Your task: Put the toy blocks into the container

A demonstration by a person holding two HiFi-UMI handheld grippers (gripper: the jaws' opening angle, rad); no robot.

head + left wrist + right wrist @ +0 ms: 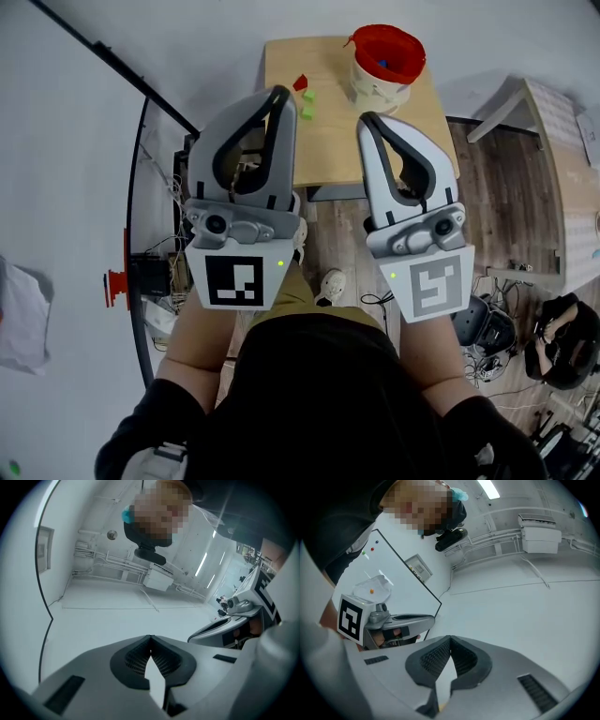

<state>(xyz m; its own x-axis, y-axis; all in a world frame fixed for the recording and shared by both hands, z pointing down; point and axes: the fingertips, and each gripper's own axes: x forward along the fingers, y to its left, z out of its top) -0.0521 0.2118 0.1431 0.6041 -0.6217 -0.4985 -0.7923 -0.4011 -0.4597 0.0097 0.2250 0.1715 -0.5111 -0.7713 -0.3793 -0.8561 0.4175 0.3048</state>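
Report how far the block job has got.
Done: a blue piece shows inside the red container. In hand: nothing; left gripper and right gripper are shut and empty. Left: a red block and two green blocks on the table.

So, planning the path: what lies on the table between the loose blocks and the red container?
Nothing: in the head view only bare wooden table separates the red block and green blocks from the container.
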